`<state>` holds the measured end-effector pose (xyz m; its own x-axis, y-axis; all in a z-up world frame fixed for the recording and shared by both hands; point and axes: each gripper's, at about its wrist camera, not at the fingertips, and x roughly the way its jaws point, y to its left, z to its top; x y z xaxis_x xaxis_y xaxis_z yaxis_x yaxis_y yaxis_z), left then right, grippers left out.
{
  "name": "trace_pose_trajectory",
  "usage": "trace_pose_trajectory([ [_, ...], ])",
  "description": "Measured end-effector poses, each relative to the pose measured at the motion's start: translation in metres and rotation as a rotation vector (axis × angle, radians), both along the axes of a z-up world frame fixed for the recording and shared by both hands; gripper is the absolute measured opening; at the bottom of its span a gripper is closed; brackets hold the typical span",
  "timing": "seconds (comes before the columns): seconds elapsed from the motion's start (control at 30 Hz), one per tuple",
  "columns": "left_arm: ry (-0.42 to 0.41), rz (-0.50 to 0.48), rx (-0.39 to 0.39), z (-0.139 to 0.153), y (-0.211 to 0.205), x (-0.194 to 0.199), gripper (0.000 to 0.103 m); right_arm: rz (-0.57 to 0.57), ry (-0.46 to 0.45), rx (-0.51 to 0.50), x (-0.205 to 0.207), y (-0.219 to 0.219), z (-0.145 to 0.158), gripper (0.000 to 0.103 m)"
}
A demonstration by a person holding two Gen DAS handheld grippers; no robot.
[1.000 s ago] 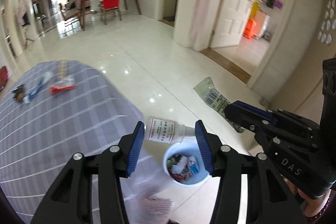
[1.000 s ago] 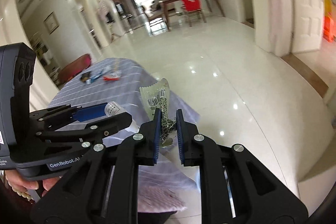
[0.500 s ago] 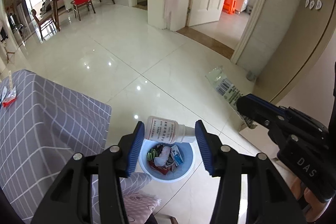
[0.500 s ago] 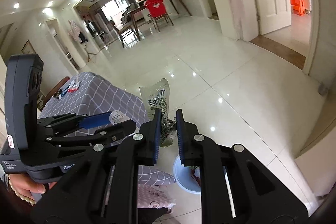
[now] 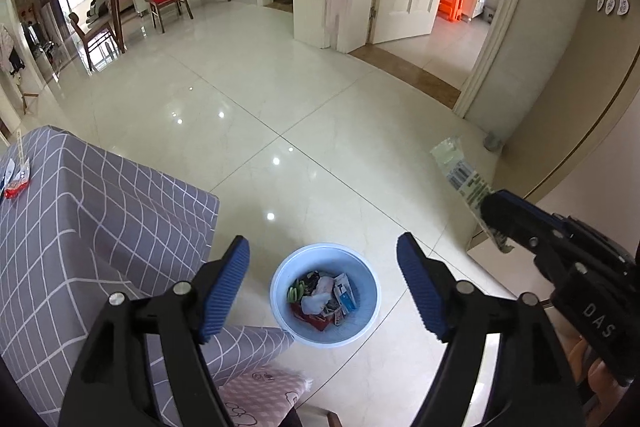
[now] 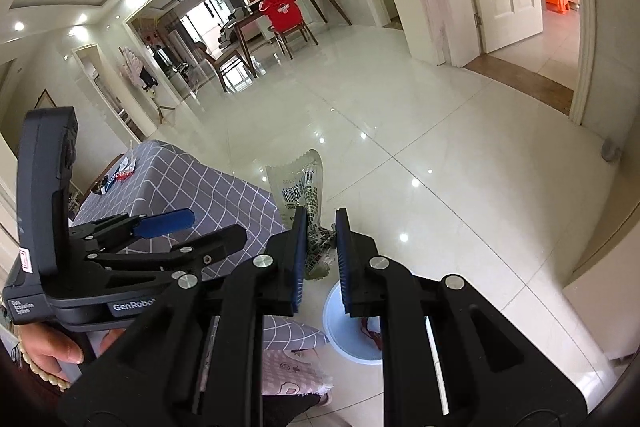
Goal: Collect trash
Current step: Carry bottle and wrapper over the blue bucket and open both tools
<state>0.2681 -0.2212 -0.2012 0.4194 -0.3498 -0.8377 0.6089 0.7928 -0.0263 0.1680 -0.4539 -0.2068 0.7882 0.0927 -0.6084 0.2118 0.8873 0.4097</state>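
Since the earlier frame the small white bottle has left the left gripper (image 5: 322,291); before, it sat between the blue pads, and now the space between them is empty and the jaws are opening wide. I cannot pick the bottle out for certain among the rubbish in the bin (image 5: 362,327), which stands on the floor directly under this gripper, beside the corner of the checked tablecloth (image 5: 100,211).

The right gripper (image 6: 320,251) is closed narrow on a crumpled clear wrapper (image 6: 298,183) with a barcode, which stands up above the pads. Seen from the right wrist, the bin (image 6: 332,311) is mostly hidden under the fingers.

The risk, as I judge it, is with the wrapper. It is light and long, so if it is let go while off to the side of the bin, it may float and land on the floor or catch on the rim.

Both grippers point downward, the left more steeply. A hand (image 6: 60,351) holds the left tool's handle.
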Motion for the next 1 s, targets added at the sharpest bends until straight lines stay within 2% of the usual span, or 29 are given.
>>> trace_pose_trajectory([
  [0.2,-0.044,0.016,0.028,0.004,0.002,-0.004,0.075,0.019,0.006,0.004,0.005,0.005,-0.002,0.015],
  [0.83,-0.118,0.069,0.050,0.016,0.030,0.005,0.075,0.052,-0.004,0.019,0.023,0.012,-0.005,0.015],
  [0.93,-0.129,0.076,0.051,0.017,0.033,0.005,0.075,0.040,-0.023,0.021,0.027,0.010,-0.006,0.018],
  [1.0,-0.131,0.080,0.050,0.018,0.035,0.005,0.075,0.021,-0.028,0.031,0.029,0.007,-0.009,0.032],
])
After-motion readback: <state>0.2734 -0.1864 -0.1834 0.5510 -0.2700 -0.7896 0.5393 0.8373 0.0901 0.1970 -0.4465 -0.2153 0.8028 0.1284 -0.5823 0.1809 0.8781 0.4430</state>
